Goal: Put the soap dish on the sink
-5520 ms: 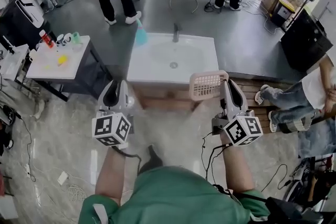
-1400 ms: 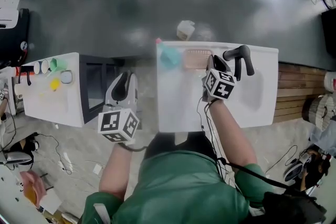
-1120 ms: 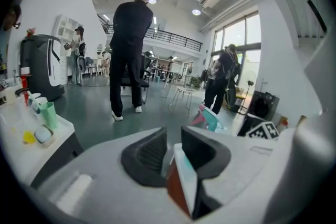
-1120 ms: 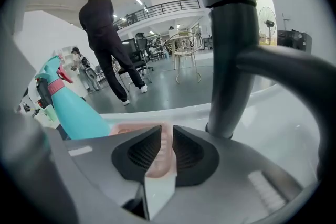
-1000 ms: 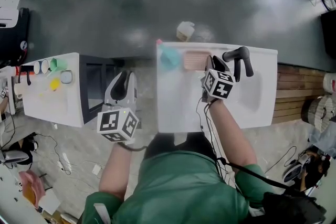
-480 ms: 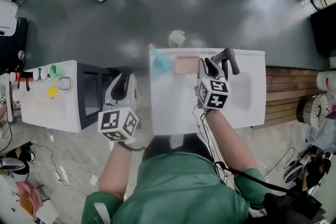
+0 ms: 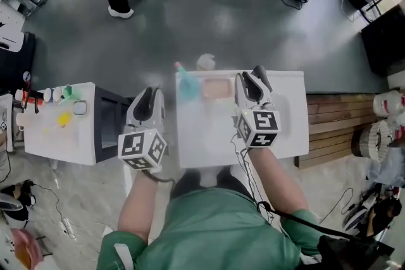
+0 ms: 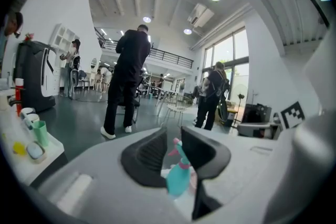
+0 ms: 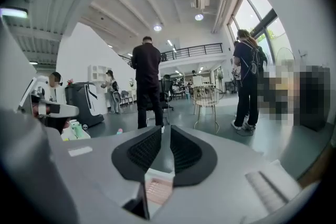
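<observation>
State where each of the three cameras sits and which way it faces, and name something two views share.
Head view: on the person's head, facing steeply down at the sink and soap dish; shows green torso, both forearms, left gripper, right gripper.
Left gripper view: rides that gripper, facing outward across the room; its own slightly parted jaws frame a teal bottle.
Right gripper view: rides that gripper, facing outward across the room; its own narrowly parted jaws show.
Shared: head and right gripper views both show the soap dish.
</observation>
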The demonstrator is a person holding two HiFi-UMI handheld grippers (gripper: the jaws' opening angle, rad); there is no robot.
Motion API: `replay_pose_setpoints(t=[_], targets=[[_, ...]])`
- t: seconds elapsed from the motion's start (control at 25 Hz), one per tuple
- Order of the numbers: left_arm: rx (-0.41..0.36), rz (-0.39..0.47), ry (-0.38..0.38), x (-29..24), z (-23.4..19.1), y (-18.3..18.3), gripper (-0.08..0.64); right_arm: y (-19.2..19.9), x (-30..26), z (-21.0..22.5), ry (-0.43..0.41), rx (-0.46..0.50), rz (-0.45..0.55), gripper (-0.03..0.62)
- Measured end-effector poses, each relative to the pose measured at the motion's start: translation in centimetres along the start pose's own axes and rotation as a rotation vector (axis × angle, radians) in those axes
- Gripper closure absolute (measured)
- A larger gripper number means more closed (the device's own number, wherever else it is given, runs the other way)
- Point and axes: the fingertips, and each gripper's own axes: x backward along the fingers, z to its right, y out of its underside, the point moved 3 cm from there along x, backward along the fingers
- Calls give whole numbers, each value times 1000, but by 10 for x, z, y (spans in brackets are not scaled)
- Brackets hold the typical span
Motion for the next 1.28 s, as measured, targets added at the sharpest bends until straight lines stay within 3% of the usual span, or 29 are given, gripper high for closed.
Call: replay_pose_setpoints(t=[0.6, 1.28], targets=[[-116, 193, 9, 67, 49, -92, 476, -116, 101, -22, -41, 71, 291, 538], [-170, 356, 24, 105, 91, -150, 477, -175, 169, -23, -72, 94, 458, 538]])
